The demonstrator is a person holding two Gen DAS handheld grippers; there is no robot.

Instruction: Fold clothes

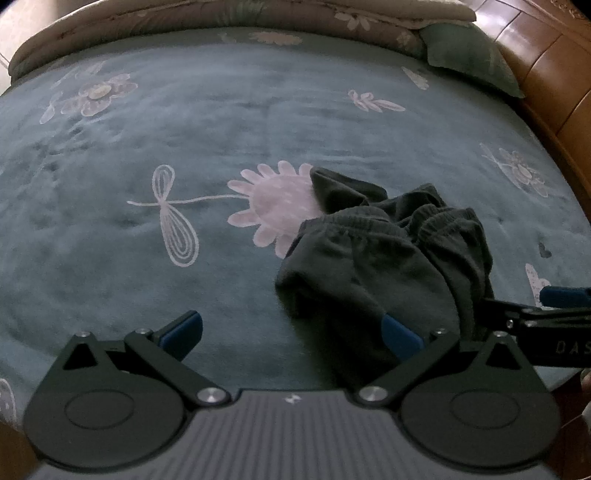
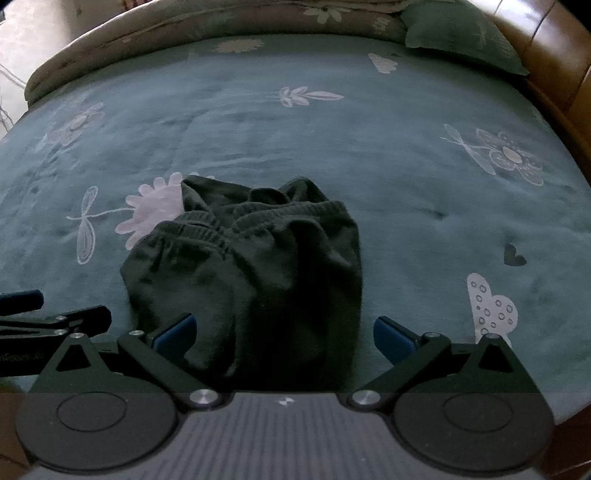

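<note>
A dark green garment with a gathered elastic waistband lies bunched on the teal floral bedspread. In the left wrist view it is right of centre, and my left gripper stands open at its near left edge, its right blue pad against the cloth. Through the right wrist camera, the garment sits straight ahead. My right gripper is open, its fingers on either side of the garment's near end. Each gripper shows at the edge of the other's view.
The bedspread spreads wide to the left and beyond the garment. A green pillow and a folded quilt lie along the far edge. A brown padded headboard curves down the right side.
</note>
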